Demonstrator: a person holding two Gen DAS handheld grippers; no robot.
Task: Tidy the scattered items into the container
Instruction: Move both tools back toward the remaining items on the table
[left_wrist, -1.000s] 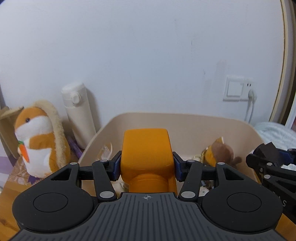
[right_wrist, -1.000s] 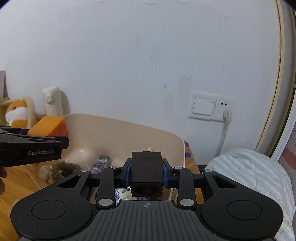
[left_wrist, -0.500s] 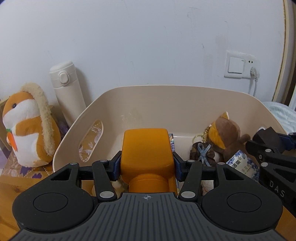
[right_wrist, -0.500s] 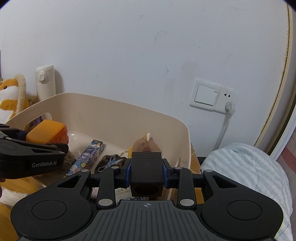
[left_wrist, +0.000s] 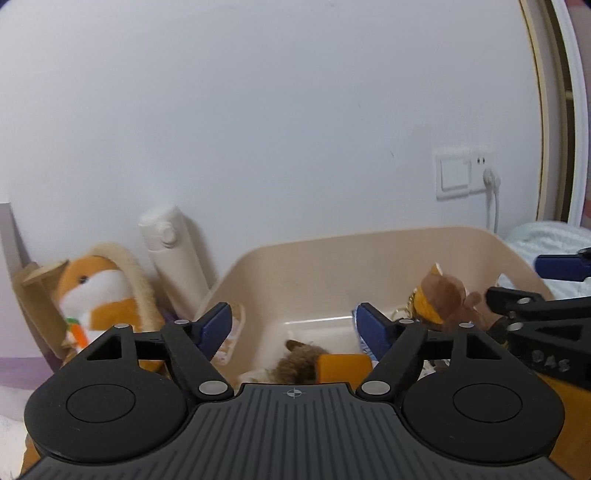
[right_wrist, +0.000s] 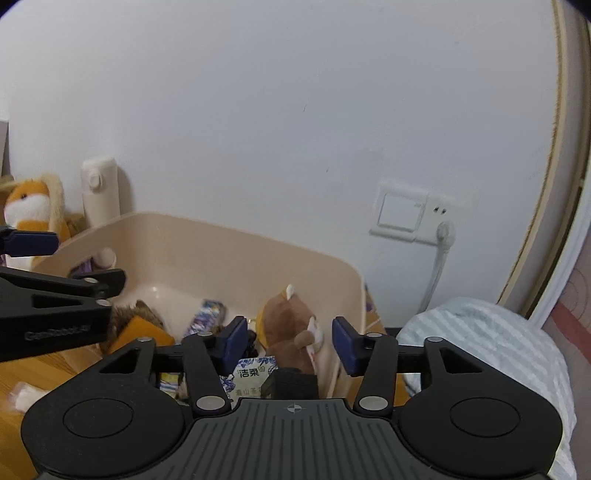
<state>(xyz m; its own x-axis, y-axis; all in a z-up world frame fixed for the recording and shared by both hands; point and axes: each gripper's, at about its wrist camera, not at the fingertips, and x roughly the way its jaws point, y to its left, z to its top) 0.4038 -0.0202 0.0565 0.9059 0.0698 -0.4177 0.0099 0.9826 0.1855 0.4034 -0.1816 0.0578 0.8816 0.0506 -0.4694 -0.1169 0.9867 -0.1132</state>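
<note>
Hanging over the beige bin (left_wrist: 369, 251), both tools are gaping, jaws just opened — left tool (left_wrist: 293, 325) and right tool (right_wrist: 290, 341) each gripping nothing. Orange block (left_wrist: 343, 365) and black block (right_wrist: 293, 382) are lying inside the bin — beside a brown plush (right_wrist: 291, 325).

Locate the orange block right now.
The orange block lies inside the beige bin, below the open left gripper, against a brown furry toy.
</note>
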